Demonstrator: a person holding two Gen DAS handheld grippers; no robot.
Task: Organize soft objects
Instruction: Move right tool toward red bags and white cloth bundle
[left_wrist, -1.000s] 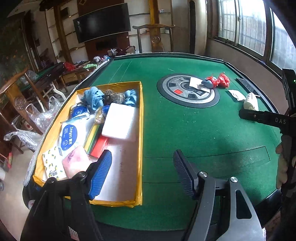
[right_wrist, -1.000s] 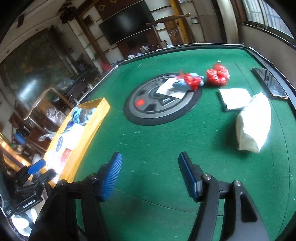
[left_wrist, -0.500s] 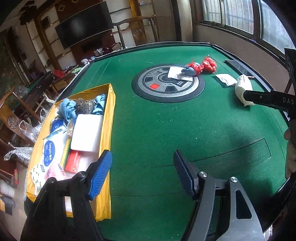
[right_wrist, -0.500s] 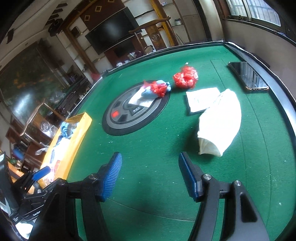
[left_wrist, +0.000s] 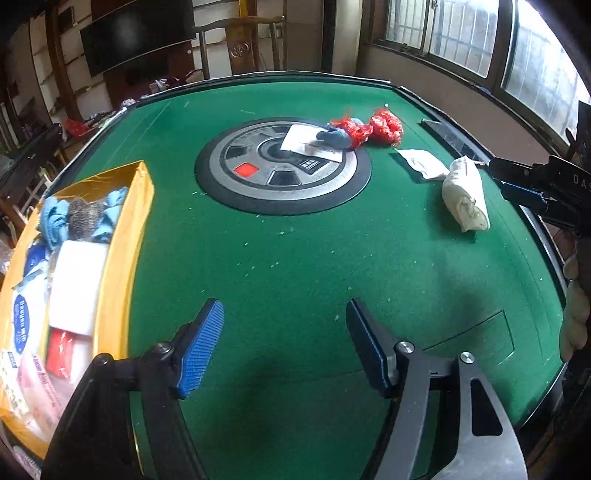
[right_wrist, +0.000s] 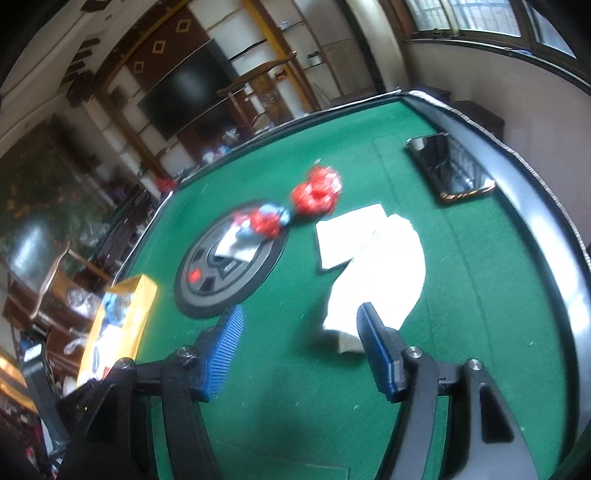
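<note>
A cream rolled cloth (left_wrist: 465, 192) lies on the green table at the right; in the right wrist view the cloth (right_wrist: 376, 273) sits just ahead of my open, empty right gripper (right_wrist: 299, 332), near its right finger. Red mesh balls (left_wrist: 384, 125) (right_wrist: 317, 190) and a blue cloth (left_wrist: 336, 136) (right_wrist: 271, 216) lie by the round centre panel (left_wrist: 282, 166). A yellow box (left_wrist: 122, 236) (right_wrist: 125, 314) at the left holds several soft items. My left gripper (left_wrist: 284, 332) is open and empty over bare felt. The right gripper also shows in the left wrist view (left_wrist: 517, 181), beside the cloth.
A white flat packet (left_wrist: 423, 162) (right_wrist: 351, 236) lies next to the rolled cloth. A phone (right_wrist: 450, 166) rests near the table's far right rim (right_wrist: 554, 236). Chairs, shelves and a TV stand behind the table.
My left gripper has swung right, away from the yellow box toward the table's middle. My right gripper has moved closer to the cream cloth, which now lies right before its fingers.
</note>
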